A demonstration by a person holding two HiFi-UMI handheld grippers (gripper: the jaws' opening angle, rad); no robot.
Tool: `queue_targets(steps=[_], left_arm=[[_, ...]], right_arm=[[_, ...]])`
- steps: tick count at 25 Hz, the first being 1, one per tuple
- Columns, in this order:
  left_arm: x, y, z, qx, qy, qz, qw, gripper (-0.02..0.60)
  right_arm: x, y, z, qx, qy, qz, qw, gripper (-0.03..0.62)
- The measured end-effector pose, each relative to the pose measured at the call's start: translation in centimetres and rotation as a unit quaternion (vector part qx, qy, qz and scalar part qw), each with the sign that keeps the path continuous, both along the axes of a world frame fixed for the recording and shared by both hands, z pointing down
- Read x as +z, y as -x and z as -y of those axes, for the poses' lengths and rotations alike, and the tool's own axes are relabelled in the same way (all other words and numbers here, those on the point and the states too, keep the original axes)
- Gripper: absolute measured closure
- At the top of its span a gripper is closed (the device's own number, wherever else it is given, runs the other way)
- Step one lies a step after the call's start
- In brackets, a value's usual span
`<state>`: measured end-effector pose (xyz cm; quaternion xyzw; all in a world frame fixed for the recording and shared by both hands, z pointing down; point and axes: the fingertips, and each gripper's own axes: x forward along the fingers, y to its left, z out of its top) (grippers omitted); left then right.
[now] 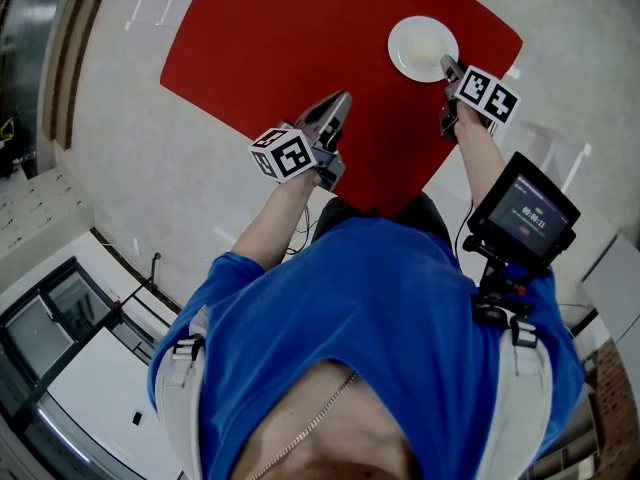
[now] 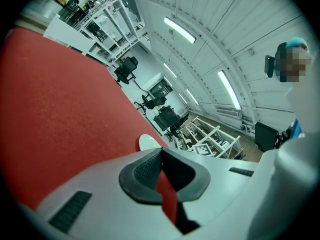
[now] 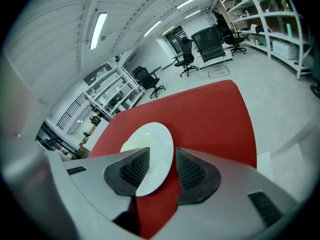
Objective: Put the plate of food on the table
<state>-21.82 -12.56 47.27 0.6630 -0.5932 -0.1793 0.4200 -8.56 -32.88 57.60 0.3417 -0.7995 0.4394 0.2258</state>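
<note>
White round plate (image 1: 423, 48) lies flat on the red tabletop (image 1: 290, 38), close to its far right corner in the head view; whether there's food on it can't be made out. R gripper (image 3: 161, 165) is at the plate's near edge w/ jaws apart, the rim between them and a gap showing at one pad, so it isn't clamped. L gripper (image 2: 161, 153) is over the tabletop's near part, well apart from the plate, jaws together at the tips w/ nothing btwn them.
</note>
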Motion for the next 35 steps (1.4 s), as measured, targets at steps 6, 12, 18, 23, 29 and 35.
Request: queue_targets(steps=[6,12,18,23,29,35], left_arm=[[-0.9,-0.1,-0.1,0.007,-0.007,0.007,0.9999,0.575],[-0.4,-0.2,0.7,0.014,-0.017,0.01,0.9997,0.575],[-0.4,0.9,1.6,0.02,-0.025,0.014,0.9994,0.575],[-0.4,2.2,2.3,0.022,-0.032,0.019,0.9991,0.575],[-2.0,0.3,0.9,0.045,-0.053,0.027,0.9972,0.575],[-2.4,-0.6,1.0,0.073,-0.072,0.031,0.9942,0.575]], right_arm=[[-2.0,0.1,0.2,-0.009,-0.035,-0.002,0.999,0.456],[-2.3,0.4,-0.3,-0.038,-0.08,-0.018,0.996,0.456],[-3.9,1.8,-0.9,-0.073,-0.126,-0.023,0.989,0.456],[-5.2,3.1,-2.2,-0.088,-0.138,0.0,0.987,0.457],[-8.7,1.1,-6.7,-0.084,-0.169,0.026,0.982,0.459],[-10.6,0.5,-9.8,-0.079,-0.199,0.04,0.976,0.5]])
